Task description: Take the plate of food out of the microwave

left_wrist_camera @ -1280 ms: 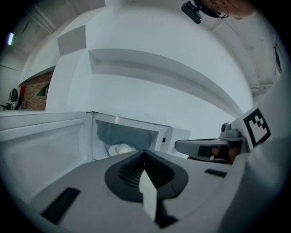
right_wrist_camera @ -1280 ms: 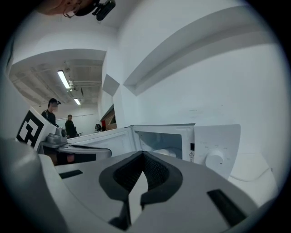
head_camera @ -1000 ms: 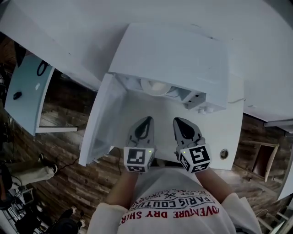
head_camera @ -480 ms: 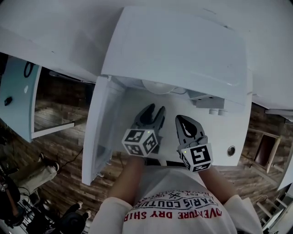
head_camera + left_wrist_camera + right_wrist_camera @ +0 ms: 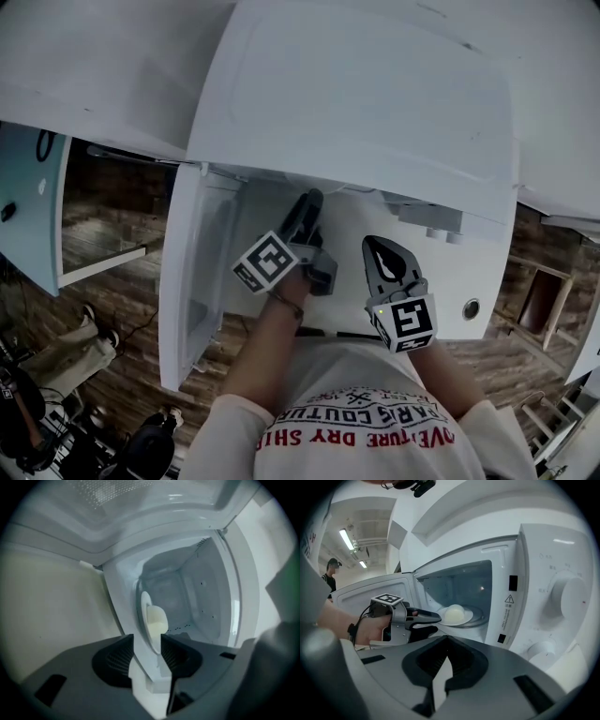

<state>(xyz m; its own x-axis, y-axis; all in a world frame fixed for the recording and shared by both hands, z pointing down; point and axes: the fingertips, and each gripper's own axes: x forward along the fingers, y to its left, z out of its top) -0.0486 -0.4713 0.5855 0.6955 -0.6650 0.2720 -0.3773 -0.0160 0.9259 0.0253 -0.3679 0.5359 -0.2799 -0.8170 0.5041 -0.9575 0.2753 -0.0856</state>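
Observation:
The white microwave (image 5: 375, 94) stands with its door (image 5: 192, 272) swung open to the left. Inside, a white plate (image 5: 468, 618) carries a pale dome of food (image 5: 453, 614). My left gripper (image 5: 309, 199) is rolled on its side and reaches into the opening. Its jaws stand open, one above and one below the plate's near rim (image 5: 143, 616), with no pad pressing on it. Past the left gripper (image 5: 147, 653) the food (image 5: 157, 620) shows close ahead. My right gripper (image 5: 380, 246) hangs back in front of the microwave, shut and empty.
The control panel with two knobs (image 5: 567, 592) is right of the cavity. The open door (image 5: 370, 595) walls off the left side. A light-blue table (image 5: 23, 206) and wooden floor lie left below. A person (image 5: 330, 573) stands far off.
My left gripper has opened, rolled onto its side and moved forward from beside the right one into the microwave opening. The right gripper has hardly moved.

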